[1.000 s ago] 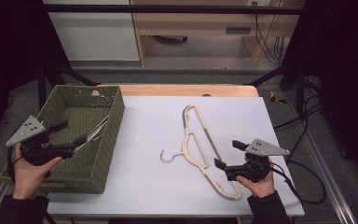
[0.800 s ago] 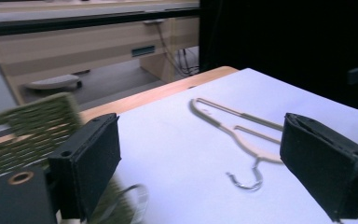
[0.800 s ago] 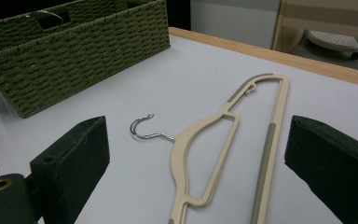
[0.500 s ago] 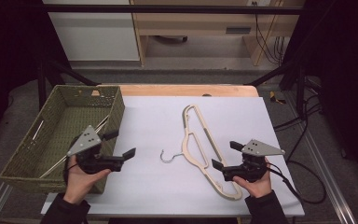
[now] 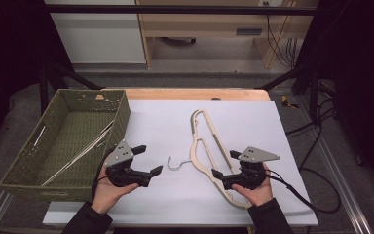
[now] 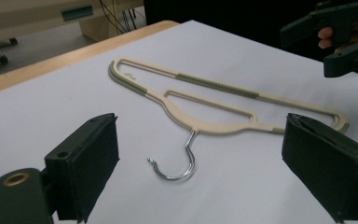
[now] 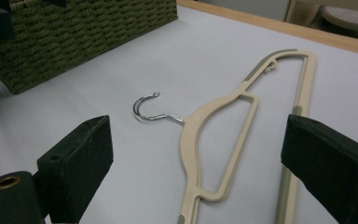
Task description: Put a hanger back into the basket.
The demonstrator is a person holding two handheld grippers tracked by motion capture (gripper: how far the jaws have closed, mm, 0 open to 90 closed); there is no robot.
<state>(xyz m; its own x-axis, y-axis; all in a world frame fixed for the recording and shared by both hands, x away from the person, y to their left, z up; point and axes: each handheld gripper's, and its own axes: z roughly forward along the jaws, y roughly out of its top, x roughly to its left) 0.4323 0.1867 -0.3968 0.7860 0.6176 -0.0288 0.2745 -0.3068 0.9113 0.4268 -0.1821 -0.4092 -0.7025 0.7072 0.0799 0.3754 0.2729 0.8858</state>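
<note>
Hanger [image 5: 208, 146] lies flat on white table [image 5: 165, 195], cream plastic with chrome hook [image 5: 176, 165], between both grippers. Left gripper [image 5: 148, 160] sits just left of hook, jaws spread wide, holding nothing, hook tip pointing toward it. In left gripper view hook [image 6: 177, 161] lies ahead between jaws, apart from both. Right gripper [image 5: 224, 165] hovers at hanger's near end, jaws spread, straddling lower bar without touching; hanger [image 7: 228, 126] runs up between jaws in right gripper view. Green woven basket [image 5: 121, 114] stands behind left gripper, thin rods [image 5: 78, 153] inside
</note>
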